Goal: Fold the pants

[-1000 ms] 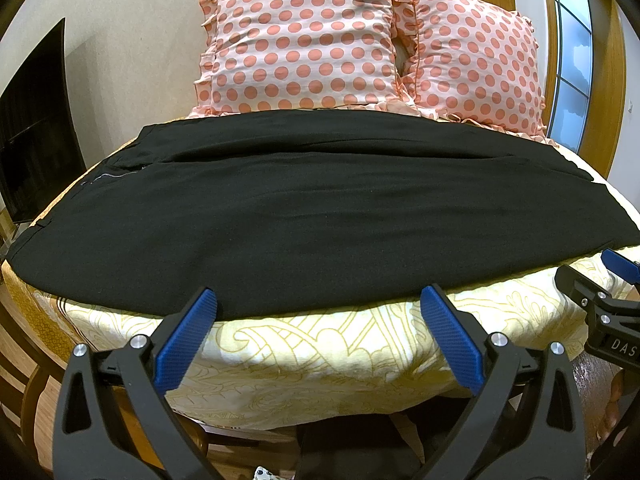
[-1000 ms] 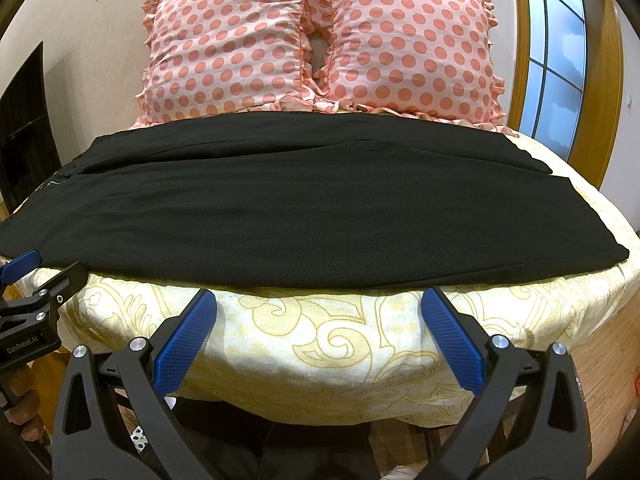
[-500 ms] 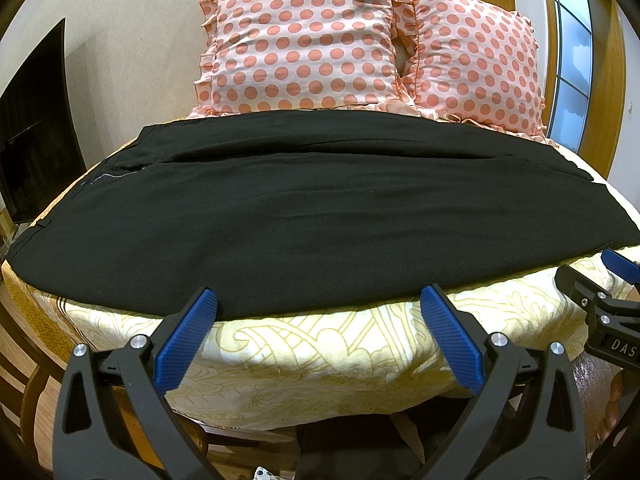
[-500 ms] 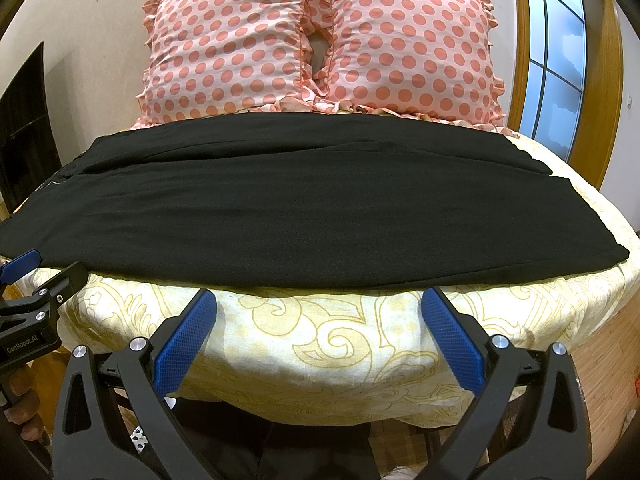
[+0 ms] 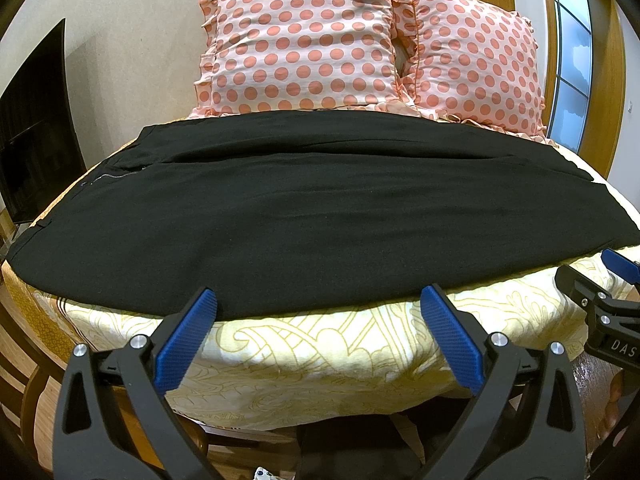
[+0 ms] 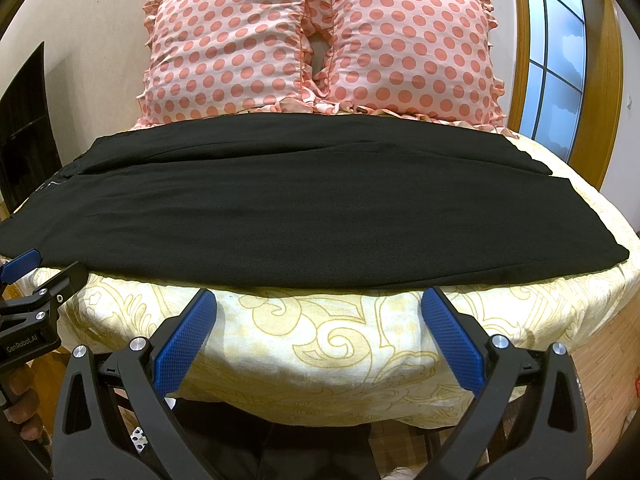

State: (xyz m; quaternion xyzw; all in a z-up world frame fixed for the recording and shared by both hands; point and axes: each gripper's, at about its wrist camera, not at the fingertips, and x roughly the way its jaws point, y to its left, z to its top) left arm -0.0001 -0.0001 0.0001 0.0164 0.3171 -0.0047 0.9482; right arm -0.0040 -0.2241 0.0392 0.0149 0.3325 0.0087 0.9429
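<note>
- The pants lie flat across the bed, waist at the left and hems at the right, reaching almost from side to side, with the near long edge just back from the bed's near edge
- We judge the cloth soft, limp and light; it should drape and slide over the sheet, so a lifted edge will sag between two holds
- Our left gripper has its fingers spread wide and empty, tips just short of the near edge of the pants
- Our right gripper is likewise wide open and holds nothing, hanging over bare sheet near that same edge
- Best holds look to be the near edge, one toward the waist and one toward the hems, pinching both layers
- Bare sheet shows only as a near strip; two pillows crowd the far side, so a far-to-near fold has little room
- The bed's left and right edges sit close to the waist and hems
</note>
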